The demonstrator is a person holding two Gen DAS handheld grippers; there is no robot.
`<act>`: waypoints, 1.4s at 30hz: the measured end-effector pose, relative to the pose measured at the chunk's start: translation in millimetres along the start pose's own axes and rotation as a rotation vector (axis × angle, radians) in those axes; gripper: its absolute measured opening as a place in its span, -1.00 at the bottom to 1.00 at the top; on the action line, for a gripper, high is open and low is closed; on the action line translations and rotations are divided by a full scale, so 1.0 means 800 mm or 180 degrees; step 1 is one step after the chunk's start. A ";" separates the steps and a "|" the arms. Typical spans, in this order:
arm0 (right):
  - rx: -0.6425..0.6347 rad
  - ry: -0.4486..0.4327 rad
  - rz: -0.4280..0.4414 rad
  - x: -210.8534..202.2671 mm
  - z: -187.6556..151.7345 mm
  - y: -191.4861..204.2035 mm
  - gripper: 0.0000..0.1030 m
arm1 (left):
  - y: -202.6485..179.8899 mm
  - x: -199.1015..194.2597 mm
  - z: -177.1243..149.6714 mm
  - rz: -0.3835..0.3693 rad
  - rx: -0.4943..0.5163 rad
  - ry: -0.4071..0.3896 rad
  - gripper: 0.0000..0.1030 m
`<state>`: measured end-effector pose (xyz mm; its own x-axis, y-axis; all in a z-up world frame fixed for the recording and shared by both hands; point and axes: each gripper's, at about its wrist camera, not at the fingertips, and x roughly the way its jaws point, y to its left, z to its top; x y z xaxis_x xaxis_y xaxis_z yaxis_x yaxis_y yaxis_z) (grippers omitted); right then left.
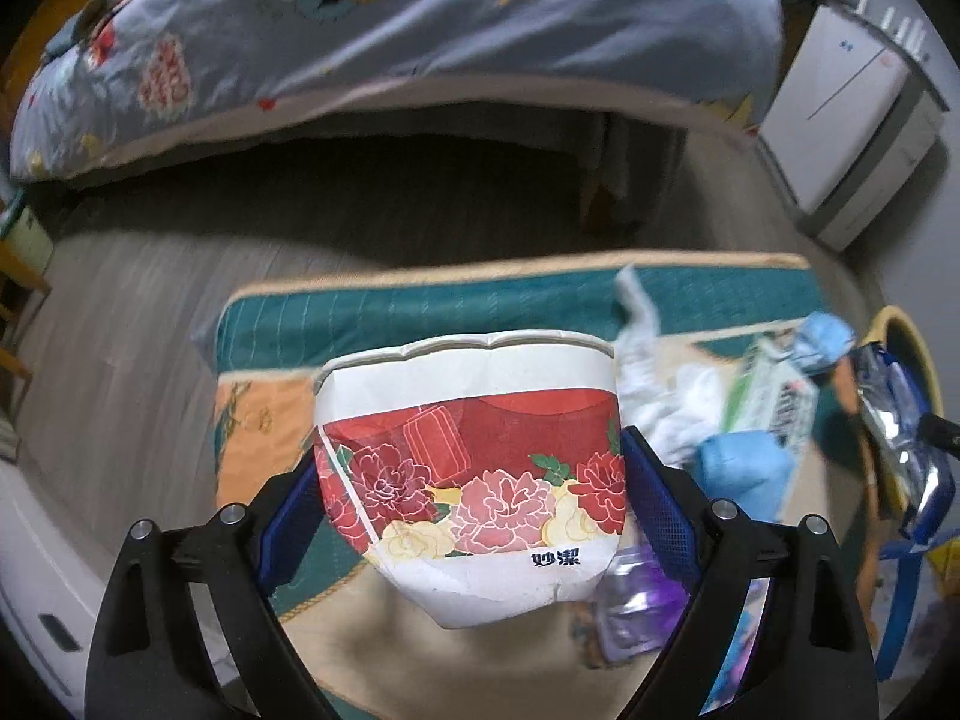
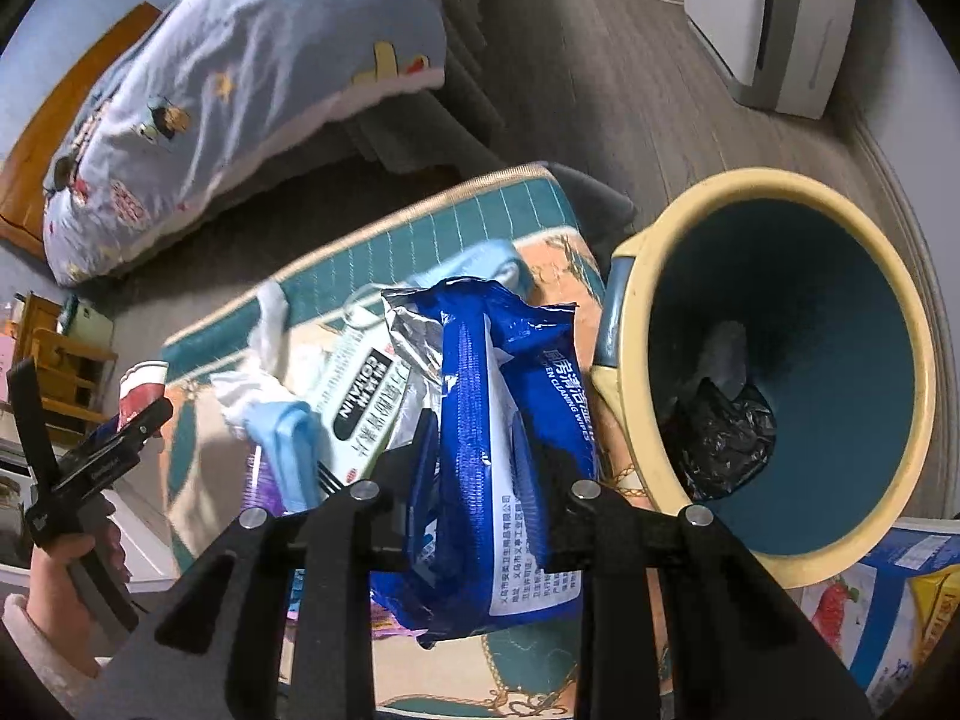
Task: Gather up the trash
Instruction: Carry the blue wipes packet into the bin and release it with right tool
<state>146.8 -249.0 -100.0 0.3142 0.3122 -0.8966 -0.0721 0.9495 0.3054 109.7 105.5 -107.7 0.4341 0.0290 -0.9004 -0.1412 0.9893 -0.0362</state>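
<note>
A paper cup (image 1: 468, 450) printed with red flowers sits between the blue pads of my left gripper (image 1: 471, 498), which is shut on its sides above the mat. The right gripper (image 2: 480, 450) is shut on a blue wet-wipes packet (image 2: 510, 360), held beside the yellow-rimmed bin (image 2: 750, 180). A black bag (image 2: 726, 438) lies inside the bin. In the right wrist view, the left gripper (image 2: 141, 420) and its cup (image 2: 141, 384) show at the left edge, carried by a hand (image 2: 60, 558). The packet (image 1: 894, 420) also shows at the right of the left wrist view.
Loose trash lies on the teal and orange mat (image 1: 360, 312): white tissue (image 1: 648, 372), a blue crumpled piece (image 1: 744, 468), a green-white packet (image 1: 774, 390), a purple wrapper (image 1: 636, 606). A bed with a quilt (image 1: 360, 30) stands behind, a white appliance (image 1: 852, 120) at the right.
</note>
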 end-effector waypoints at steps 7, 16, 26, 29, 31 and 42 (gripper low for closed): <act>-0.0015 -0.0279 0.0091 -0.042 0.001 0.003 -0.52 | -0.070 -0.040 0.010 -0.0249 0.0308 -0.0321 0.75; 0.0102 -0.0632 -0.0125 -0.089 0.017 -0.042 -0.52 | -0.171 -0.073 0.006 -0.0434 0.0949 -0.0601 0.75; 0.0698 -0.0722 -0.0416 -0.101 0.025 -0.145 -0.52 | -0.284 -0.084 -0.007 -0.0880 0.1326 -0.0578 0.76; 0.0894 -0.0642 -0.0440 -0.092 0.021 -0.174 -0.59 | -0.316 -0.075 -0.011 -0.0989 0.1424 -0.0490 0.75; 0.1033 -0.0599 -0.0443 -0.087 0.018 -0.194 -0.60 | -0.336 -0.068 -0.014 -0.1047 0.1479 -0.0429 0.76; 0.1358 -0.0551 -0.0545 -0.080 0.011 -0.230 -0.55 | -0.428 -0.028 -0.009 -0.1118 0.1786 -0.0270 0.76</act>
<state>148.5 -444.2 -95.5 0.4429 0.1086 -0.8900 0.3773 0.8779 0.2949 142.4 -235.2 -78.2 0.4417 -0.3200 -0.8382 0.4957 0.8657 -0.0693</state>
